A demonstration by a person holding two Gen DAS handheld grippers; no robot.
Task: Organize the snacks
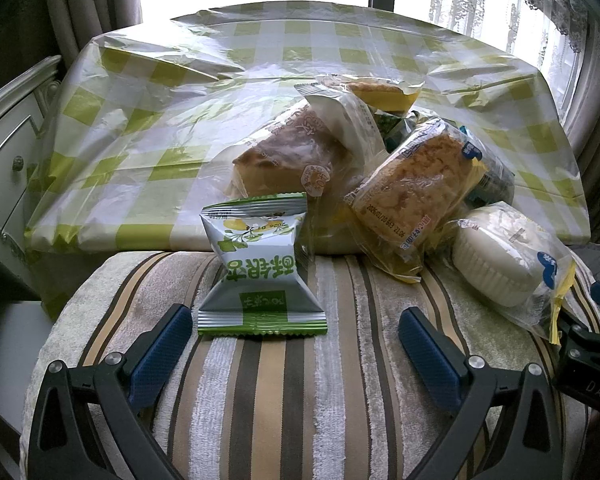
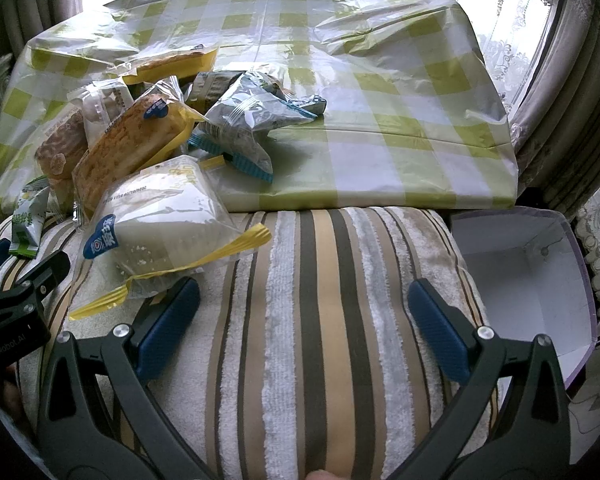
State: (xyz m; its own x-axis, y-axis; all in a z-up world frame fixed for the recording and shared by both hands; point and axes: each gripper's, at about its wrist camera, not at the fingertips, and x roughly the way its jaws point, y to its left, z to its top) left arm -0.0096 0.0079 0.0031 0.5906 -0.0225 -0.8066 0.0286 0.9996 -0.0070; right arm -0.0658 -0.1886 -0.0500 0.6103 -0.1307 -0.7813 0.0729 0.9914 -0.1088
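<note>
A small green-and-white snack packet stands on the striped cushion, just ahead of my open left gripper. Behind it lies a pile of wrapped snacks: a brown bread loaf, a crumb-topped cake and a white cake in clear wrap. In the right wrist view the white cake lies just ahead of the left finger of my open right gripper. The crumb-topped cake and silver-blue packets lie beyond. Both grippers hold nothing.
A table under a green-checked plastic cloth lies behind the cushion. An open white box stands to the right of the cushion. A white cabinet with a knob is at the left. Curtains and a bright window fill the back.
</note>
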